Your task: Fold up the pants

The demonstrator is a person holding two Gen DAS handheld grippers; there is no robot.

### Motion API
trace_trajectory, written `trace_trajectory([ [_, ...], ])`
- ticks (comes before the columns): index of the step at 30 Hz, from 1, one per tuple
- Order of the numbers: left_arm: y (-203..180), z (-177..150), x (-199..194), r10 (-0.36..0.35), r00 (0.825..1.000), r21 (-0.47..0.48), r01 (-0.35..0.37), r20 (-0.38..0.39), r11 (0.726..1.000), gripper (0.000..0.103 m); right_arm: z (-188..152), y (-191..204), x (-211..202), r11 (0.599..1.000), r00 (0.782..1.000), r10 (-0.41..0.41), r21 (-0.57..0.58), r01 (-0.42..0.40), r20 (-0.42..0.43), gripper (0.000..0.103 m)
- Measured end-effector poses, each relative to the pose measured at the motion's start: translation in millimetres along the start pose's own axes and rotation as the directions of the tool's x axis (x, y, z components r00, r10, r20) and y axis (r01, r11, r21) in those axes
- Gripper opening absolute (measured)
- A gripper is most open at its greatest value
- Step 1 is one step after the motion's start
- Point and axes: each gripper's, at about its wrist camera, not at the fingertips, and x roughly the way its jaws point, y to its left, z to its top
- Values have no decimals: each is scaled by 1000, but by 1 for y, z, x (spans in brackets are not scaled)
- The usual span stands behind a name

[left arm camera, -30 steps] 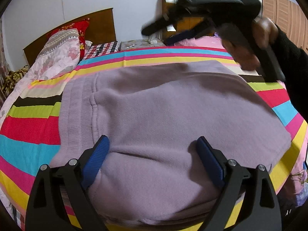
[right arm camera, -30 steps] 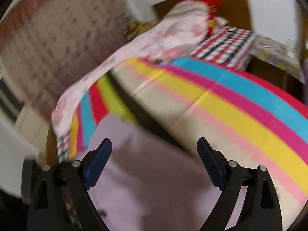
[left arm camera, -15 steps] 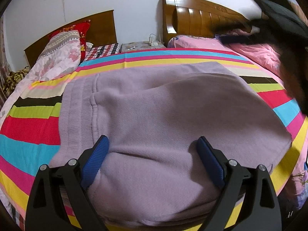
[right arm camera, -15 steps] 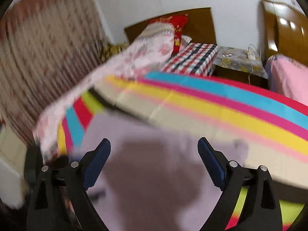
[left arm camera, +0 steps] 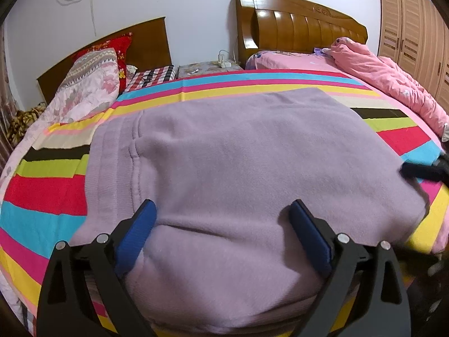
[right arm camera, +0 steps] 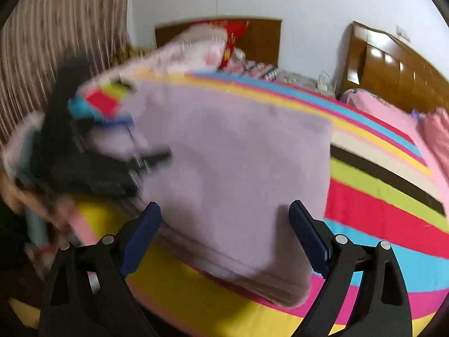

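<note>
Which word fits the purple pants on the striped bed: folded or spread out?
Folded. The pants lie as one compact block on the blanket, and stacked layers show along the near edge in the right wrist view.

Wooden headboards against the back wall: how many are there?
2. A plain dark headboard stands at the left behind the pillows, and a curved, glossy headboard at the right behind the pink bedding. More could lie outside the views.

One folded lilac fleece pair of pants is lying on one striped multicoloured bedspread; two brown wooden headboards are standing behind.
</note>
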Motion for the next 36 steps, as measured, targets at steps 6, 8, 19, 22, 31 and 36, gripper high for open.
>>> trace_trajectory([
  [6,-23,-8,-30,190,982,11,-190,-3,982,101,-10,1,-33,1000,999,7,6,-7,-35,91],
  [8,-31,-15,-51,232,973,-13,-232,2,973,101,-23,-5,-65,999,1000,-1,51,1,2,91],
  [19,-69,-15,-252,285,860,-208,-214,423,954,101,-32,-13,-204,977,909,-167,190,100,381,98],
  [22,-74,-10,-269,319,833,-224,-240,451,944,101,-33,-13,-211,970,892,-186,223,99,412,98],
  [31,-87,-41,-239,370,866,-230,-306,336,924,101,-56,6,-192,952,910,-241,264,155,337,98],
  [36,-87,-78,-192,407,890,-277,-345,207,897,101,-81,10,-162,947,942,-240,270,174,235,98],
])
